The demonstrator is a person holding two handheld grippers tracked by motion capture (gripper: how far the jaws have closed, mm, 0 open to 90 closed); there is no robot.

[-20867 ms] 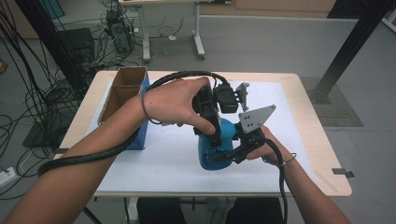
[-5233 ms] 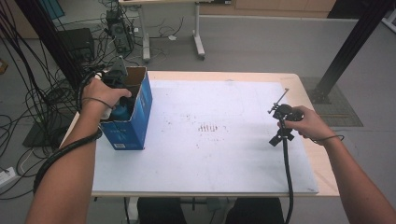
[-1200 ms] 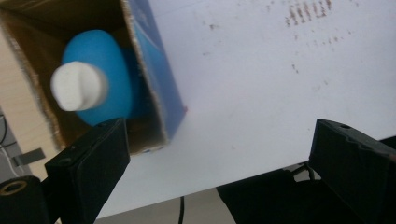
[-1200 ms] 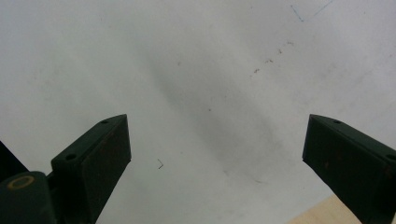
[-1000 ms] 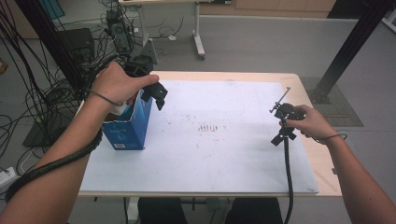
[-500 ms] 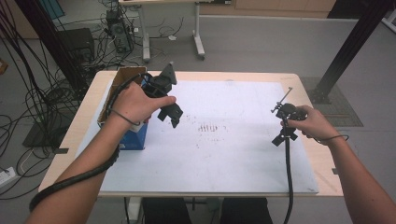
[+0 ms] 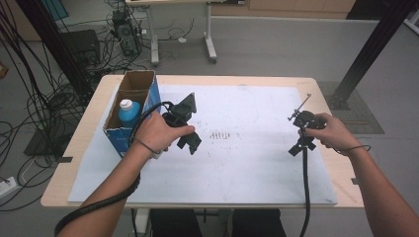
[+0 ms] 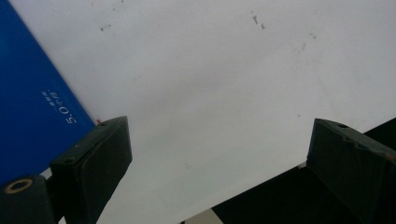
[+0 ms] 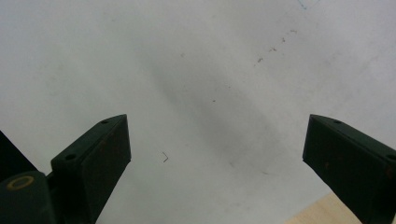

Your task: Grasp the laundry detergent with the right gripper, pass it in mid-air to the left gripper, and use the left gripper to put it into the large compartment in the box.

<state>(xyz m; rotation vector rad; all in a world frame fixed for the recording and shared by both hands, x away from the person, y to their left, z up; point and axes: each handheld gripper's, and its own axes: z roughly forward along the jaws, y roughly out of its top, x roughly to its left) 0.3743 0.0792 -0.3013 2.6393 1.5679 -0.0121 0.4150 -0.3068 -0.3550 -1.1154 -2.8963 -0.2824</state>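
A blue bottle with a white cap (image 7: pixel 129 110) stands inside an open blue cardboard box (image 7: pixel 116 139) at the table's left. Just right of the box, my left gripper (image 7: pixel 193 143) hangs low over the white sheet (image 7: pixel 247 158), held by a hand. Its jaws stand wide apart with nothing between them (image 8: pixel 219 158), and the box's blue side (image 8: pixel 32 93) lies beside the left jaw. At the table's right, my right gripper (image 7: pixel 298 146) points down at the sheet, its jaws wide open and empty (image 9: pixel 217 154).
The white sheet covers most of the wooden table (image 7: pixel 336 163), with a patch of small dark marks (image 7: pixel 221 134) in the middle. Cables (image 7: pixel 306 197) trail from both grippers to the near edge. Behind the table are desk legs, tangled cables and a black post (image 7: pixel 365 54).
My left gripper has come away from the top of the box, moving right and down to just above the sheet. The bottle stays in the box. The right gripper has kept still.
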